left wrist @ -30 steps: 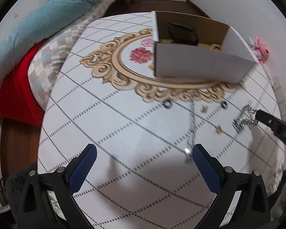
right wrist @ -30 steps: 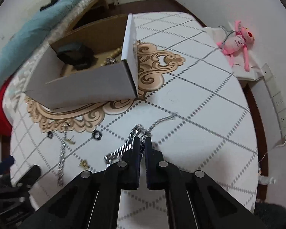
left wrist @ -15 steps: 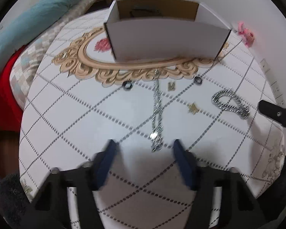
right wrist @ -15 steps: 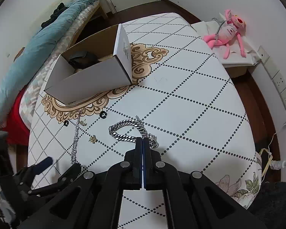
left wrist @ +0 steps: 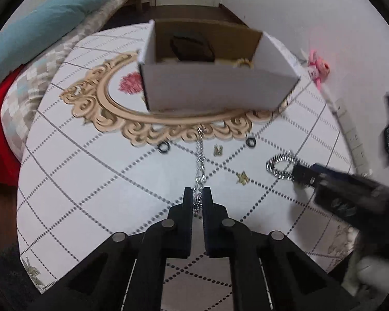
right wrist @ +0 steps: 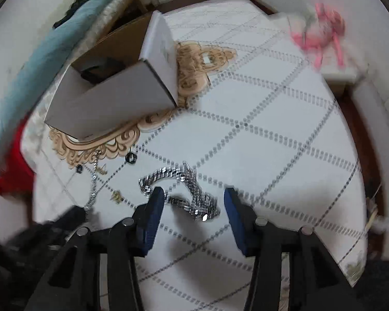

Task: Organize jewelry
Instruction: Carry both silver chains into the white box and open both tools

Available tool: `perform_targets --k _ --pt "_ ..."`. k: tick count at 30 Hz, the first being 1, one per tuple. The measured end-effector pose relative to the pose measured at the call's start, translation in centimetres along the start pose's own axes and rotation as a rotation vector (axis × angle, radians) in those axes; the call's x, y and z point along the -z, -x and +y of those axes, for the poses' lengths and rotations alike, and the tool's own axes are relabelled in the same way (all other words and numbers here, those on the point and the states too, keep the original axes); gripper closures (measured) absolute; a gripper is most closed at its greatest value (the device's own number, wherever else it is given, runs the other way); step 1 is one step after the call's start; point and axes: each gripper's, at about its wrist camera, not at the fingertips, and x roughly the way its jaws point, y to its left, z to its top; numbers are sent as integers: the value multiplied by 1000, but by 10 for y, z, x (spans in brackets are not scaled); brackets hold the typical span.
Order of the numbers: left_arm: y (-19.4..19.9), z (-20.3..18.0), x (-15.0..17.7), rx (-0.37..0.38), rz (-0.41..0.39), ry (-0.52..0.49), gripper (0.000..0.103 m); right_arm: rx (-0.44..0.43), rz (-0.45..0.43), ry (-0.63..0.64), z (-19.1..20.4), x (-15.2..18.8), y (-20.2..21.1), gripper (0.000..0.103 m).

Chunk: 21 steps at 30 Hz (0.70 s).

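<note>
Pickup stage. The left gripper (left wrist: 197, 199) is clenched on the near end of the thin chain (left wrist: 200, 155), which lies on the table (left wrist: 90, 181) short of the box (left wrist: 215, 90). The right gripper (right wrist: 193, 207) stands spread around the heavy bracelet (right wrist: 184, 189), gripping nothing. Next move, in my judgement: lift the chain clear and carry it to the box. Only the left view shows the box contents (one dark item, something gold).

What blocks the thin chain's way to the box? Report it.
Nothing visible. The left gripper is shut on the thin chain; only bare tablecloth lies before the box, whose near wall must be cleared.
</note>
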Motion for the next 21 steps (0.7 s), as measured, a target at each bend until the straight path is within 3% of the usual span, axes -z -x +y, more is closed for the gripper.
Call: perform_targets --k 2,9,21 --pt "10 5 -4 13 -17 18 99 28 -1 31 10 1 -2 95" --pt "41 21 -25 39 -81 32 99 -8 -33 30 26 -5 15 97" --pt "101 7 -87 141 -207 11 99 -199 -202 41 45 -60 117 97"
